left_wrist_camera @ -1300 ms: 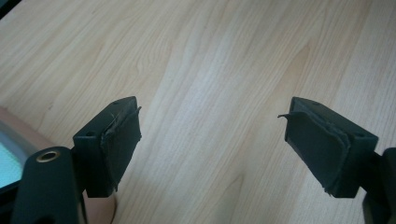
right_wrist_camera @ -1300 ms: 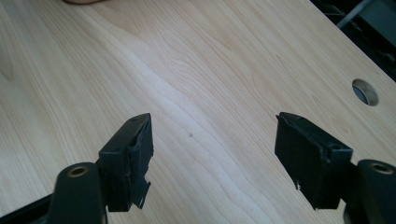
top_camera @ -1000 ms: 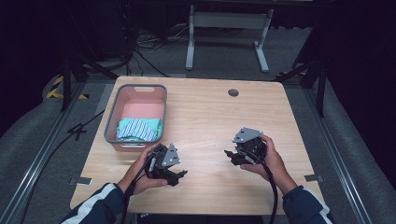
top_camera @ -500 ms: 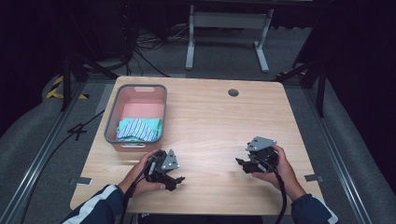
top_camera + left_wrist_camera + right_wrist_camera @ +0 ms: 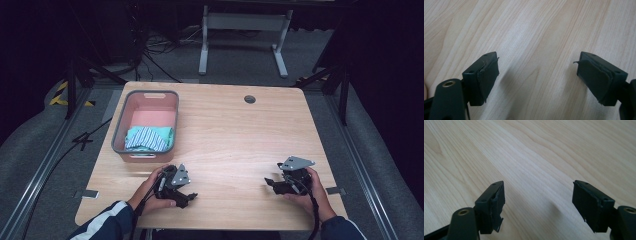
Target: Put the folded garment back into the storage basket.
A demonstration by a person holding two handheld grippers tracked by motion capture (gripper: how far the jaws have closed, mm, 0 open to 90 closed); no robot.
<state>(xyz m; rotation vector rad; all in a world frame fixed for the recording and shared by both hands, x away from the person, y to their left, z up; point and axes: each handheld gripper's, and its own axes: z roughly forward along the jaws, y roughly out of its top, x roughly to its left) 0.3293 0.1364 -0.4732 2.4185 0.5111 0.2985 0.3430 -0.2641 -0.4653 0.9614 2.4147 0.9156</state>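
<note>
My left gripper [image 5: 188, 196] rests low over the wooden table [image 5: 235, 135] near its front left, held in a hand with a striped sleeve. Its jaws stand open in the left gripper view [image 5: 537, 72], with bare wood between the pads [image 5: 487, 77]. At the front right, my right gripper [image 5: 270, 183] lies close to the tabletop and points left. In the right gripper view [image 5: 539, 197] its jaws are wide apart and nothing is between them. A pink basket [image 5: 119, 136] with a grey rim holds a folded teal striped cloth [image 5: 148, 138], just beyond the left gripper.
A round cable hole [image 5: 250, 99] sits near the table's far edge. Behind the table stands a grey metal frame [image 5: 240, 22] among cables on the dark floor. Rails run along both sides of the table.
The right hand has moved to the right and toward the near edge, sinking closer to the table. The left hand has dropped a little toward the front edge. Both grippers stay open.
</note>
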